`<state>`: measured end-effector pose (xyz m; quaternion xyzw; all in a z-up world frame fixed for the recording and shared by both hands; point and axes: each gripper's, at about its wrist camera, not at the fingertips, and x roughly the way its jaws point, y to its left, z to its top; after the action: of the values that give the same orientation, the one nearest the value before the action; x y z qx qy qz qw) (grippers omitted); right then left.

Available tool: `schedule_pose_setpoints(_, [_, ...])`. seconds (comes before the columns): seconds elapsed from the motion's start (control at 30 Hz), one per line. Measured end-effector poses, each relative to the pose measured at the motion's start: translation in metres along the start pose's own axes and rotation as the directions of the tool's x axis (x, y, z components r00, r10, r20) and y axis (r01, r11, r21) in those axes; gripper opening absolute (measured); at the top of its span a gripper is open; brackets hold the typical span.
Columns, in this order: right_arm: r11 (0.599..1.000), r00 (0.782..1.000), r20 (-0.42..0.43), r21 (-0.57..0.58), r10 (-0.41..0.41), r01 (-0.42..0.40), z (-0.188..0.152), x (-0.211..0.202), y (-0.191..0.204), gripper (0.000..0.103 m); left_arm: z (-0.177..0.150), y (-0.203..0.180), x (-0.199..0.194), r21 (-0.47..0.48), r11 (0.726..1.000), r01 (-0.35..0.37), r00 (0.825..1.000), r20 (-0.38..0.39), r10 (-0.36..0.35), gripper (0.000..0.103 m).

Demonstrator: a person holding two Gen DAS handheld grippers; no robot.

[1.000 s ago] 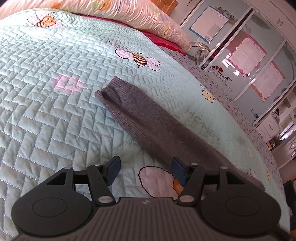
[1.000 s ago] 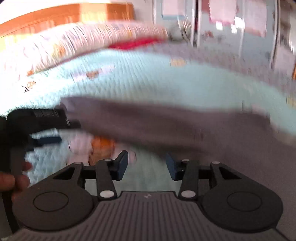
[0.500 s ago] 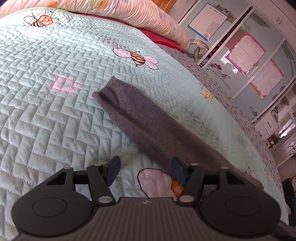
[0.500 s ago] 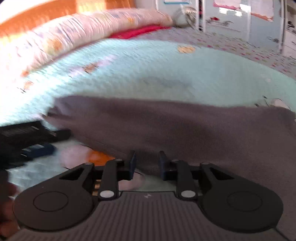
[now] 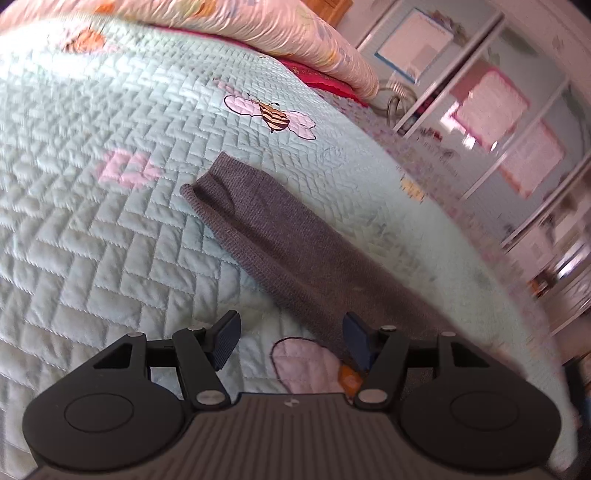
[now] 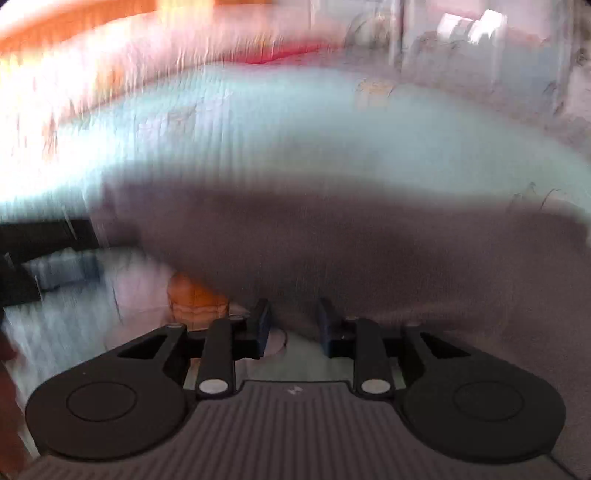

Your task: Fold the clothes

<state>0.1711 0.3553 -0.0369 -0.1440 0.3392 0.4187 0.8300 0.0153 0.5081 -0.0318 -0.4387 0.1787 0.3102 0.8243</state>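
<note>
A grey knit garment lies on the bed. Its long sleeve (image 5: 277, 243) runs diagonally from a cuff at mid-frame down toward the lower right. My left gripper (image 5: 290, 328) hovers over the quilt, its jaws wide and closing a little, with the sleeve's lower edge just ahead of the right finger (image 5: 354, 332) and nothing pressed. In the blurred right wrist view the garment's body (image 6: 351, 251) fills the middle. My right gripper (image 6: 294, 317) sits at its near edge, jaws narrow and opening, the fabric edge between the tips but not pinched. The left gripper's blue pad (image 6: 62, 269) shows at far left.
The pale green quilted bedspread (image 5: 92, 240) with bee and flower patches covers the bed. A rolled floral duvet (image 5: 240, 22) lies along the headboard end. Wardrobe doors with pink posters (image 5: 498, 110) stand beyond the bed's right edge. A hand (image 6: 5, 387) shows at the left border.
My right gripper has come down to the garment's near edge and its jaws have narrowed a lot. The left gripper has barely moved; its jaws are slightly closer.
</note>
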Motion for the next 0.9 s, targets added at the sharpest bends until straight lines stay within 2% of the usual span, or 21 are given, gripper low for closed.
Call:
schedule_pose_setpoints(0.1, [0.997, 0.999, 0.036, -0.071, 0.025, -0.022, 0.007, -0.015, 0.014, 0.029, 0.009, 0.025, -0.016, -0.176, 0.974, 0.14, 0.989, 0.077, -0.129, 0.043])
schedule_pose_setpoints(0.2, [0.989, 0.996, 0.071, -0.143, 0.051, -0.041, 0.013, -0.03, 0.028, 0.029, 0.018, 0.039, -0.041, -0.234, 0.961, 0.146, 0.971, 0.22, -0.094, 0.043])
schedule_pose_setpoints(0.3, [0.936, 0.984, 0.171, -0.351, 0.054, 0.01, 0.016, -0.036, 0.066, 0.029, 0.024, 0.056, -0.055, -0.301, 0.946, 0.119, 0.957, 0.289, -0.029, 0.049])
schedule_pose_setpoints(0.4, [0.888, 0.98, 0.151, -0.458, 0.127, -0.045, 0.029, -0.018, 0.092, 0.029, 0.024, 0.067, -0.056, -0.342, 0.935, 0.087, 0.955, 0.296, 0.019, 0.049])
schedule_pose_setpoints(0.5, [0.837, 0.977, 0.154, -0.546, 0.15, -0.042, 0.036, 0.0, 0.116, 0.029, 0.025, 0.077, -0.057, -0.383, 0.92, 0.081, 0.952, 0.303, 0.042, 0.049])
schedule_pose_setpoints(0.57, [0.801, 0.971, 0.159, -0.597, 0.177, -0.048, 0.04, 0.008, 0.129, 0.029, 0.027, 0.081, -0.061, -0.387, 0.919, 0.074, 0.945, 0.322, 0.059, 0.049])
schedule_pose_setpoints(0.63, [0.766, 0.971, 0.124, -0.638, 0.205, -0.08, 0.042, 0.016, 0.137, 0.031, 0.03, 0.081, -0.065, -0.367, 0.929, 0.047, 0.937, 0.339, 0.087, 0.054])
schedule_pose_setpoints(0.8, [0.676, 0.983, 0.095, -0.736, 0.155, -0.036, 0.034, 0.043, 0.163, 0.032, 0.03, 0.081, -0.063, -0.367, 0.93, 0.031, 0.939, 0.331, 0.099, 0.054])
schedule_pose_setpoints(0.87, [0.665, 0.985, 0.123, -0.747, 0.121, 0.011, 0.035, 0.05, 0.17, 0.032, 0.03, 0.079, -0.063, -0.357, 0.934, 0.018, 0.936, 0.335, 0.11, 0.054])
schedule_pose_setpoints(0.9, [0.688, 0.987, 0.117, -0.726, 0.11, 0.009, 0.038, 0.052, 0.171, 0.031, 0.03, 0.078, -0.064, -0.352, 0.936, 0.011, 0.934, 0.338, 0.116, 0.054])
